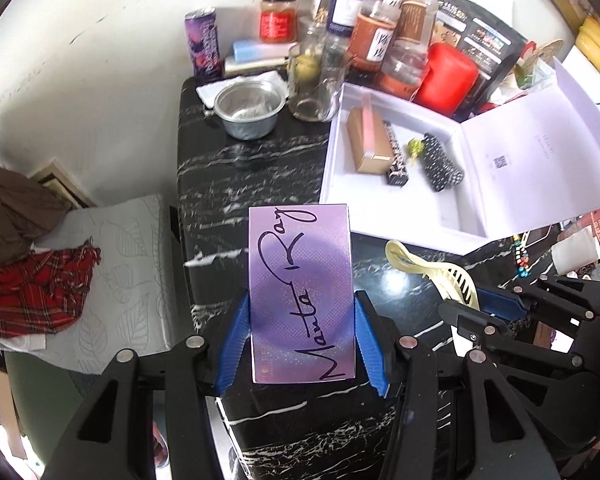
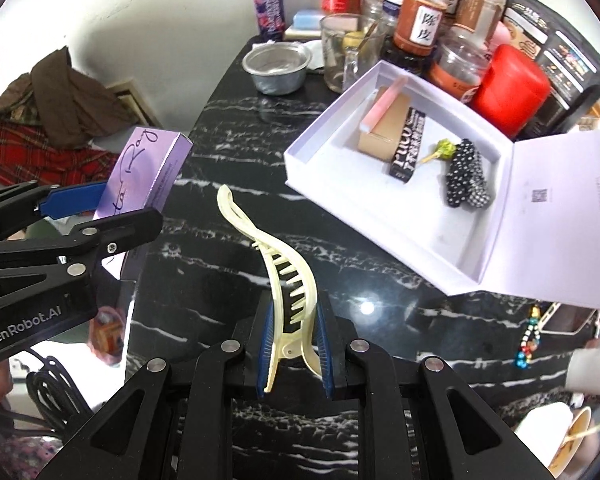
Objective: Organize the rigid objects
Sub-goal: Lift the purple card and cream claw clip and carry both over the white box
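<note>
Home: cluttered marble table (image 1: 252, 168), spice jars (image 1: 374, 36)

Surface: you face a black marble-patterned table (image 2: 236, 128) with white veins.
Far edge: a metal bowl (image 2: 277, 69), a glass mug (image 2: 346, 53), a purple can (image 2: 267, 7) and a cluster of jars (image 2: 420, 24) stand on it.
Right: an open white box (image 2: 328, 136) rests on it, lid folded out to the right.
Far right: a red canister (image 2: 510, 90) lies beside the box.

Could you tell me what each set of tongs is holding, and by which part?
Left tongs: purple box, clamped across its long sides near the lower end. Right tongs: cream hair clip, gripped at its hinge end.
</note>
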`<state>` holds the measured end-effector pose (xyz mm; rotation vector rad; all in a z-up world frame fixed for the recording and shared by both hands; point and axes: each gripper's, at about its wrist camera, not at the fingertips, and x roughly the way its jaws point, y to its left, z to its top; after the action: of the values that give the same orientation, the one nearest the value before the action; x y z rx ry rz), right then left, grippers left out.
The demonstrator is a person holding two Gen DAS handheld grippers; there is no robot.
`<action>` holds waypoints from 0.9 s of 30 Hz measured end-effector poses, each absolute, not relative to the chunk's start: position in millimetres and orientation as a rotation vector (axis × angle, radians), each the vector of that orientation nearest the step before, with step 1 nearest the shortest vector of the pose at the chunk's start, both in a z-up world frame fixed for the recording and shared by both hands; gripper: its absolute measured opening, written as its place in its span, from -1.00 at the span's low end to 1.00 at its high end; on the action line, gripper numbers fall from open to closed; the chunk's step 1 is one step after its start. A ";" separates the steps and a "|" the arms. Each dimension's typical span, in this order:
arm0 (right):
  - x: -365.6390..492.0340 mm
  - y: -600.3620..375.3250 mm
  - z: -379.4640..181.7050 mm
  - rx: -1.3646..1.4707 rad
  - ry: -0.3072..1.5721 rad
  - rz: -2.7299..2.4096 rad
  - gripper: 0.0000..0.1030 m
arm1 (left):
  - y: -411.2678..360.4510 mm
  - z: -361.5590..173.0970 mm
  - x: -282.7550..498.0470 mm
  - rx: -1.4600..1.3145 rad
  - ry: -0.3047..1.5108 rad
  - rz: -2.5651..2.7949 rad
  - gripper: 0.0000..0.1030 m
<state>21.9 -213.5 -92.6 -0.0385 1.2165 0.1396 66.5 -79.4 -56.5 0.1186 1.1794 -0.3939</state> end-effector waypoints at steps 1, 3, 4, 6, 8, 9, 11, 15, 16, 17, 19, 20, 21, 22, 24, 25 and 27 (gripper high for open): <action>22.9 -215.3 -90.1 -0.036 1.213 0.136 -0.62 | -82.4 -53.0 67.9 0.119 1.174 -0.401 -0.02; 24.7 -219.1 -85.3 -0.033 1.206 0.127 -0.62 | -87.4 -48.0 70.5 0.125 1.164 -0.409 -0.02; 25.7 -220.9 -82.6 -0.031 1.202 0.123 -0.62 | -90.4 -45.3 72.3 0.127 1.158 -0.416 -0.02; 28.2 -224.7 -77.2 -0.027 1.193 0.117 -0.62 | -94.6 -41.4 75.6 0.128 1.152 -0.432 -0.02; 31.4 -229.1 -72.4 -0.025 1.185 0.108 -0.62 | -100.7 -37.3 79.8 0.138 1.144 -0.442 -0.02; 32.6 -231.2 -70.4 -0.024 1.182 0.105 -0.62 | -103.8 -35.7 81.6 0.141 1.139 -0.447 -0.02; 36.6 -236.5 -66.1 -0.021 1.173 0.098 -0.62 | -110.1 -31.7 87.2 0.143 1.130 -0.457 -0.02; 45.0 -247.6 -59.6 -0.011 1.159 0.081 -0.62 | -123.3 -25.5 97.5 0.149 1.116 -0.474 -0.02; 47.4 -250.4 -57.6 -0.009 1.154 0.076 -0.62 | -127.4 -23.9 101.0 0.149 1.113 -0.480 -0.02; 49.9 -253.4 -56.1 -0.008 1.149 0.071 -0.62 | -130.3 -22.6 103.7 0.150 1.110 -0.485 -0.02; 55.0 -259.4 -52.9 -0.007 1.139 0.062 -0.62 | -137.1 -19.7 109.0 0.153 1.101 -0.494 -0.02; 57.7 -263.0 -51.4 -0.004 1.135 0.058 -0.62 | -141.5 -18.1 112.6 0.156 1.095 -0.499 -0.02; 60.4 -266.5 -50.0 -0.002 1.130 0.053 -0.62 | -145.6 -16.9 115.8 0.158 1.091 -0.505 -0.02; 62.3 -269.4 -48.8 0.000 1.125 0.049 -0.62 | -150.5 -15.5 119.5 0.160 1.086 -0.511 -0.02; 68.5 -278.3 -46.5 0.006 1.115 0.032 -0.62 | -158.4 -12.9 126.0 0.163 1.076 -0.520 -0.02; 71.2 -282.2 -46.0 0.008 1.112 0.025 -0.62 | -162.1 -11.3 128.5 0.162 1.070 -0.525 -0.02; 77.5 -291.0 -43.4 0.013 1.105 0.010 -0.62 | -171.3 -8.3 136.2 0.162 1.058 -0.535 -0.02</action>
<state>77.5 -291.0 -43.4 0.0126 1.1049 0.0105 136.2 -171.3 -8.3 0.1616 1.0576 -0.5350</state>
